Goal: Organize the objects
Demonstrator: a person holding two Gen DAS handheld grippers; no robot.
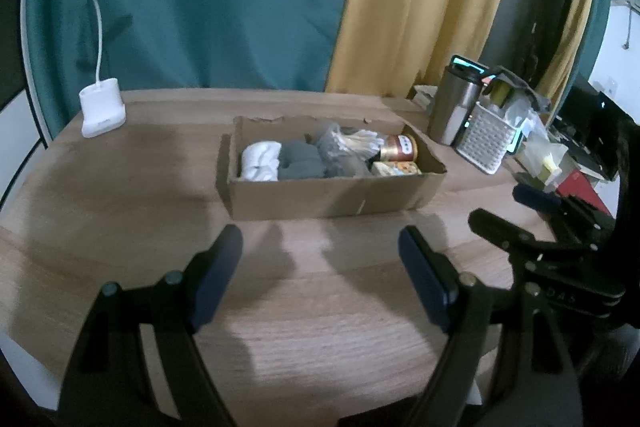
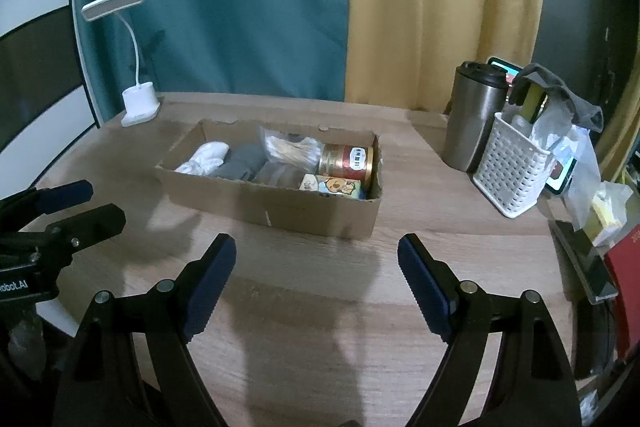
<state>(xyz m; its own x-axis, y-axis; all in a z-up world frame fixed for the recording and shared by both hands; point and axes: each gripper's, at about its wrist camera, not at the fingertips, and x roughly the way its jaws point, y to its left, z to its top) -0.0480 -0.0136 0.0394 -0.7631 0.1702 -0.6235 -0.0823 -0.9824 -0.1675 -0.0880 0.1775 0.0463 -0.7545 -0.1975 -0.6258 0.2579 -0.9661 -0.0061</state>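
Observation:
An open cardboard box (image 1: 320, 197) (image 2: 280, 209) stands on the wooden table. Inside lie white socks (image 1: 260, 159) (image 2: 204, 157), grey socks (image 1: 300, 163) (image 2: 240, 163), a clear bag of cotton swabs (image 1: 360, 143) (image 2: 290, 147), a red-gold tin (image 1: 400, 149) (image 2: 348, 163) and a small cartoon-printed box (image 1: 396, 169) (image 2: 336, 185). My left gripper (image 1: 320, 275) is open and empty, in front of the box. My right gripper (image 2: 316, 281) is open and empty, also in front of the box. Each gripper shows in the other's view: the right gripper (image 1: 536, 231), the left gripper (image 2: 60, 215).
A white desk lamp (image 1: 100, 107) (image 2: 138, 103) stands at the back left. A steel tumbler (image 1: 452, 107) (image 2: 472, 115) and a white perforated basket (image 1: 488, 139) (image 2: 512, 171) with a grey cloth stand at the right, beside a phone, bags and a red book (image 2: 624, 291). Curtains hang behind.

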